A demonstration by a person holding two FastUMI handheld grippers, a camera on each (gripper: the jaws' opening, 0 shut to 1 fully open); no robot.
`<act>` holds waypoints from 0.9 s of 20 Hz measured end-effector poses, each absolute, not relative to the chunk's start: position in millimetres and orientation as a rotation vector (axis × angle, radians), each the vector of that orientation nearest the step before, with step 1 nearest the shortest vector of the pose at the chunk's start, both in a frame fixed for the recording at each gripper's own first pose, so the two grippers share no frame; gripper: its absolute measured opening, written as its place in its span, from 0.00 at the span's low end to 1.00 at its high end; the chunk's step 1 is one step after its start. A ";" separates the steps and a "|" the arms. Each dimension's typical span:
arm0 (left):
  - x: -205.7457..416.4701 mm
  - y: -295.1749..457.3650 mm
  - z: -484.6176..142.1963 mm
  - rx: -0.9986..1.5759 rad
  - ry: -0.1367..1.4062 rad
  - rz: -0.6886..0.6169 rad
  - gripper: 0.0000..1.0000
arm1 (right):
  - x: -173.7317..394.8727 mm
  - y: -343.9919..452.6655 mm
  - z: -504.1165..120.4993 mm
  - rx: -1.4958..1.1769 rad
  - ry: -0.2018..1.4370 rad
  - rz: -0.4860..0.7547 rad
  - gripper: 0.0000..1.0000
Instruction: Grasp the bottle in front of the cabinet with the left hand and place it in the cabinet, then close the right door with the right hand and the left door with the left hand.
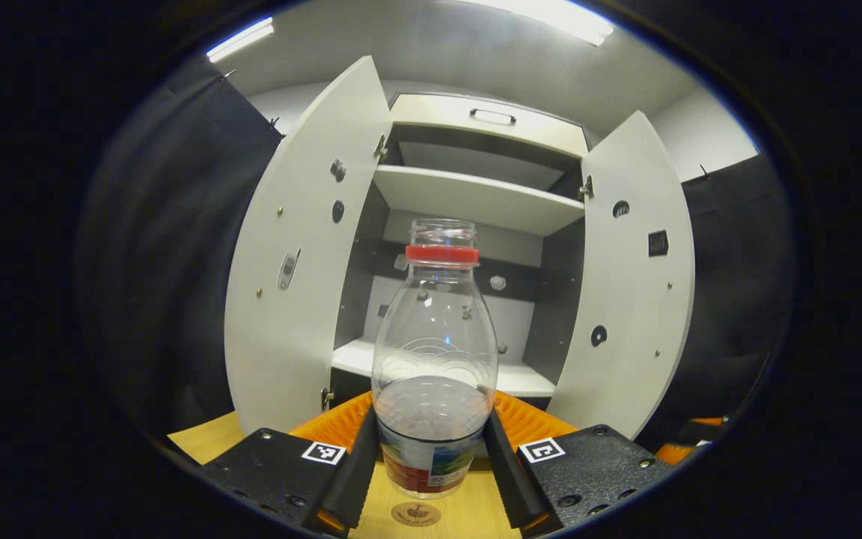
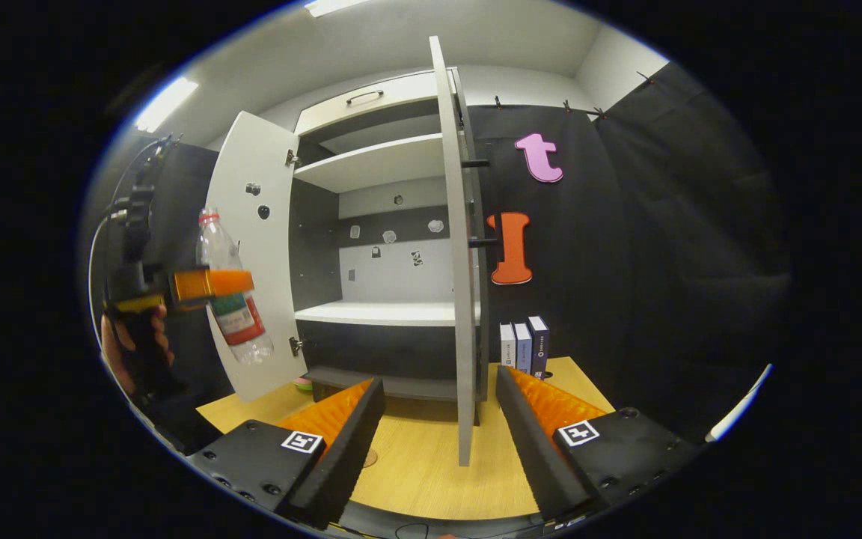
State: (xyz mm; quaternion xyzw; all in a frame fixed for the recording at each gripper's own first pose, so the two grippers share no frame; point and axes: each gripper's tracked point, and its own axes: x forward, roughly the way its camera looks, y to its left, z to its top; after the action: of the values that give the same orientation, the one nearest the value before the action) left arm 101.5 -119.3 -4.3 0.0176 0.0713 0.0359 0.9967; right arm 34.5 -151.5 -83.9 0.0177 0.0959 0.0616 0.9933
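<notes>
Before the cabinet (image 1: 476,198) | left gripper (image 1: 431,449) clamps bottle (image 1: 435,352), label unreadable | right gripper (image 2: 438,419) fingers apart

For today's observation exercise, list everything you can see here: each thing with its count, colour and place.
bottle: one, clear with red neck ring, held up before the cabinet
cabinet: one, white shelves, dark inside, on the table
doors: two, white, both open
drawer: one, white, top of cabinet
books: three, upright, right of cabinet
table: one, wood
left gripper: one, black and orange, shut on bottle
right gripper: one, black and orange, open
hand: one, holding left gripper
</notes>
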 end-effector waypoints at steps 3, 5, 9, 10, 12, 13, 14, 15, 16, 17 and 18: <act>150.7 -141.6 35.8 0.015 0.091 -0.002 0.70 | 38.8 -173.5 -87.2 0.041 0.199 0.065 0.98; 187.0 -153.2 58.9 0.015 0.052 -0.053 0.70 | 44.7 -187.6 -86.2 0.044 0.191 -0.002 0.98; 275.2 -166.2 47.0 0.008 0.090 -0.153 0.70 | 51.2 -208.0 -81.2 0.045 0.169 -0.134 0.98; 301.0 -166.7 32.2 0.006 0.123 -0.166 0.70 | 51.1 -213.7 -81.5 0.040 0.168 -0.170 0.98; 351.1 -167.3 -0.6 0.026 0.189 -0.178 0.70 | 52.0 -222.8 -81.0 0.031 0.163 -0.243 0.98; 372.9 -170.3 -17.3 0.045 0.212 -0.188 0.70 | 50.8 -226.6 -81.4 0.030 0.163 -0.274 0.98; 391.9 -169.3 -36.6 0.059 0.239 -0.188 0.70 | 48.5 -229.7 -82.6 0.029 0.163 -0.306 0.98; 408.2 -174.7 -57.4 0.061 0.271 -0.193 0.70 | 47.0 -233.1 -83.7 0.027 0.163 -0.337 0.98; 419.1 -175.5 -75.3 0.056 0.301 -0.193 0.71 | 46.1 -235.4 -85.4 0.027 0.163 -0.366 0.98; 427.7 -169.7 -91.1 0.059 0.326 -0.188 0.71 | 45.6 -237.2 -87.1 0.032 0.163 -0.390 0.98; 437.7 -166.1 -105.4 0.071 0.343 -0.181 0.71 | 43.9 -238.9 -86.9 0.038 0.161 -0.412 0.98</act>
State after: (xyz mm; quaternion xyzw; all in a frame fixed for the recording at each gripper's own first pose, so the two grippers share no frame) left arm 437.7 -166.1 -105.4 0.0353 0.1705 -0.0900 0.9806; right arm 43.9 -238.9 -86.9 0.0188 0.0797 -0.2044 0.9754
